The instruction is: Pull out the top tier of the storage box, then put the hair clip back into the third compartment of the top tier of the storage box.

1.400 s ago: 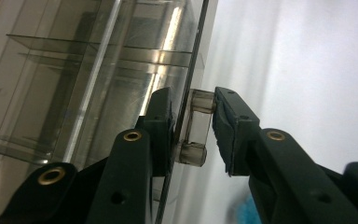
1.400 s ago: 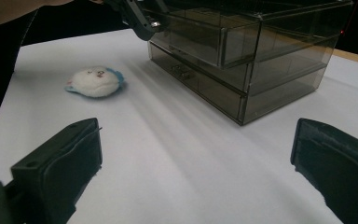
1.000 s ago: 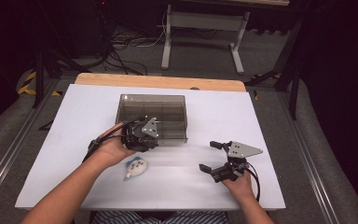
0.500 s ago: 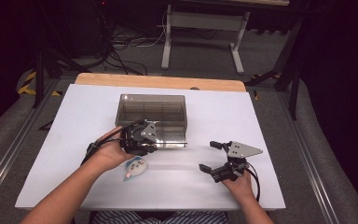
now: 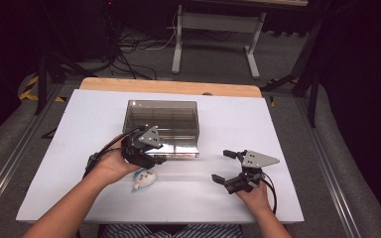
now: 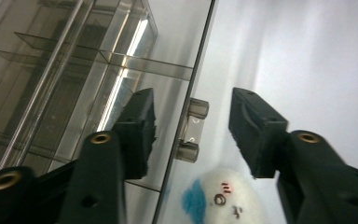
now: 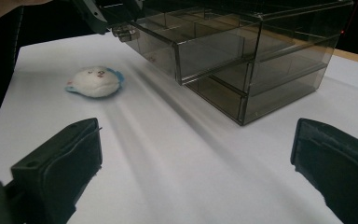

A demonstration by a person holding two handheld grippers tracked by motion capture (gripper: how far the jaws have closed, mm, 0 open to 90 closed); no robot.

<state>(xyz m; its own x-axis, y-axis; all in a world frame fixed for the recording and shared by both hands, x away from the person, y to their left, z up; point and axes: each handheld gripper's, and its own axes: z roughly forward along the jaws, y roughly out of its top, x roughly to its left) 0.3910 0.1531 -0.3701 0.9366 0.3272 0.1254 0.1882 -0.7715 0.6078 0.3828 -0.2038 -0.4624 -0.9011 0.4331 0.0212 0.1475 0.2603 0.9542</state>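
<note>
A smoky clear drawer cabinet (image 5: 161,116) stands mid-table, its lower drawer (image 5: 181,150) pulled out toward me. My left gripper (image 5: 159,157) is at that drawer's front. Its jaws have just been opening. In the left gripper view the small clear handle (image 6: 193,130) sits between the jaws of the left gripper (image 6: 193,100) with a gap on each side. A white plush toy (image 5: 144,178) with blue patches lies just in front of the drawer. My right gripper (image 5: 222,166) rests open and empty at the front right.
The white table (image 5: 287,129) has free surface right of the cabinet (image 7: 261,60) and along its front. From the right gripper (image 7: 196,158) the toy (image 7: 94,81) lies far left. A desk frame and cables stand on the floor beyond.
The left hand has drawn slightly back toward me with the drawer front, and its jaws now stand apart around the handle. The right hand has not moved.
</note>
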